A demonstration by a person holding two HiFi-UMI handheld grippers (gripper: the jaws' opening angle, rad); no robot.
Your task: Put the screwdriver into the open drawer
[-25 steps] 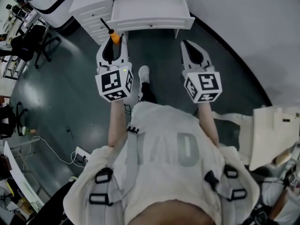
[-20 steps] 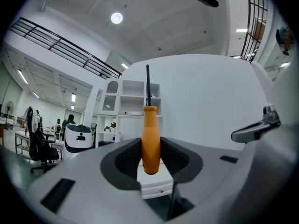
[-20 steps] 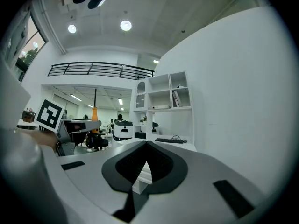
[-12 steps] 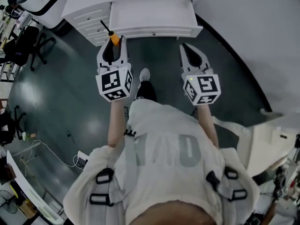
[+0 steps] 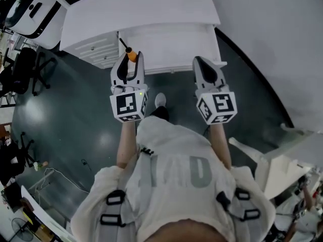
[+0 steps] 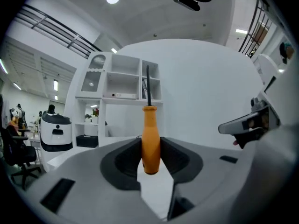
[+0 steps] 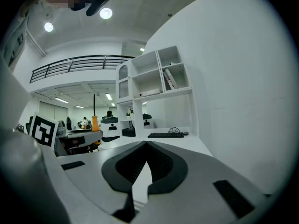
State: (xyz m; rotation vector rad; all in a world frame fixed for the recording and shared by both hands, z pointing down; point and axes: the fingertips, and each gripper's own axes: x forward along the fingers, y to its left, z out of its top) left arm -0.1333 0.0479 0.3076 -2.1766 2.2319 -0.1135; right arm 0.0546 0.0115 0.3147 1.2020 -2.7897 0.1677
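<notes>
My left gripper (image 5: 129,65) (image 6: 150,158) is shut on the screwdriver (image 5: 130,55) (image 6: 150,141), which has an orange handle and a thin black shaft. It stands upright between the jaws in the left gripper view, shaft pointing up. In the head view its tip hangs over the front left corner of the open white drawer (image 5: 202,47). My right gripper (image 5: 204,67) (image 7: 145,160) is shut with nothing in it, at the drawer's front right. The screwdriver (image 7: 95,120) also shows far left in the right gripper view.
The drawer belongs to a white cabinet (image 5: 91,16) with more drawer fronts (image 5: 96,49) on its left. A white curved wall (image 5: 272,44) runs along the right. Office chairs (image 5: 25,69) stand on the dark floor at left. White shelving (image 6: 124,85) rises behind the cabinet.
Both grippers have moved forward toward the cabinet. The open drawer has come closer, and the screwdriver's tip is now over its front edge.
</notes>
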